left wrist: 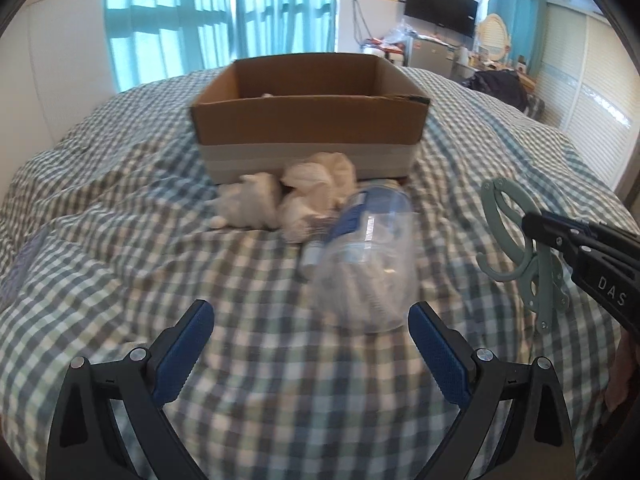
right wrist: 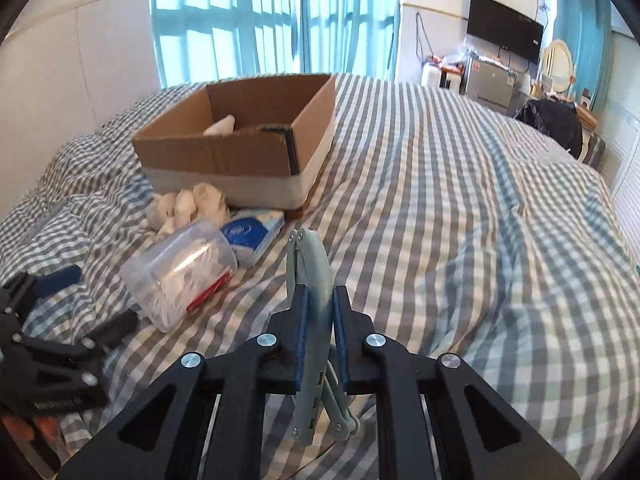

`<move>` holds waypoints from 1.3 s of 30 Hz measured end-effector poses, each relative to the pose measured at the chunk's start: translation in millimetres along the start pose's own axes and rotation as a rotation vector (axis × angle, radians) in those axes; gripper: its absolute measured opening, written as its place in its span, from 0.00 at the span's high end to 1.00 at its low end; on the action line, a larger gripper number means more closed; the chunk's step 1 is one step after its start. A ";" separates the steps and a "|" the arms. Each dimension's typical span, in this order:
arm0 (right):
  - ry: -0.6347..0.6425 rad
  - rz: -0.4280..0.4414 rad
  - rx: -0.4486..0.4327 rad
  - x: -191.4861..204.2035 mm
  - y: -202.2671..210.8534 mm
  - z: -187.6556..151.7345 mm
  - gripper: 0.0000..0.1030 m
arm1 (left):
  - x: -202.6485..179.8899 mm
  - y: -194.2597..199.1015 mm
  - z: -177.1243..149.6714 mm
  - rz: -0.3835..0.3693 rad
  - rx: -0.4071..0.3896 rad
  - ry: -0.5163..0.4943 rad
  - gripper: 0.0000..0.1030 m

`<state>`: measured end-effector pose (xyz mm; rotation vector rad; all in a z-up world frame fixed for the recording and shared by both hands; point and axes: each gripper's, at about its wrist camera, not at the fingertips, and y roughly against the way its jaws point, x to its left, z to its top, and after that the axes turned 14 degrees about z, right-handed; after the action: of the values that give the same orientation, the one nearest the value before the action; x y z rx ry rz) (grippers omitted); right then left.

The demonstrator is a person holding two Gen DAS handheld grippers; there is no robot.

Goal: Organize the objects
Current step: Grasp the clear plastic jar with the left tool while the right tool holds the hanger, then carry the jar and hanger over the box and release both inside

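An open cardboard box stands on the checked bed; it also shows in the right wrist view with something white inside. In front of it lie white crumpled cloths, a clear plastic jar on its side, and a blue-white tissue pack. My left gripper is open, just short of the jar. My right gripper is shut on a grey-green folding hanger, held above the bed right of the jar; the hanger also shows in the left wrist view.
Blue curtains cover the window behind the bed. A wall TV, a fridge and a cluttered dresser stand at the far right. A dark bag lies at the bed's far right edge. White closet doors line the right side.
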<state>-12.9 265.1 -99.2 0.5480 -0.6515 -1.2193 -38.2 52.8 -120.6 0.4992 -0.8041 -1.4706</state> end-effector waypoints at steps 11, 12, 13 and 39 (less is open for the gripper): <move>-0.031 0.034 0.019 -9.1 -6.1 -4.4 0.88 | -32.8 -48.4 17.1 -0.039 0.039 -0.014 0.03; -0.032 0.035 0.024 -9.2 -7.7 -4.5 0.88 | -33.4 -52.8 18.0 -0.041 0.043 -0.011 0.03; -0.033 0.036 0.027 -9.5 -9.0 -4.7 0.88 | -33.5 -58.1 19.0 -0.042 0.046 -0.008 0.07; 0.048 0.015 -0.043 29.7 28.2 5.5 0.89 | -2.3 11.4 14.5 -0.064 -0.072 -0.012 0.40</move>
<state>8.2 243.6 -71.0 0.5334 -0.5867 -1.2003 -41.0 58.4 -103.1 0.4661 -0.7481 -1.5576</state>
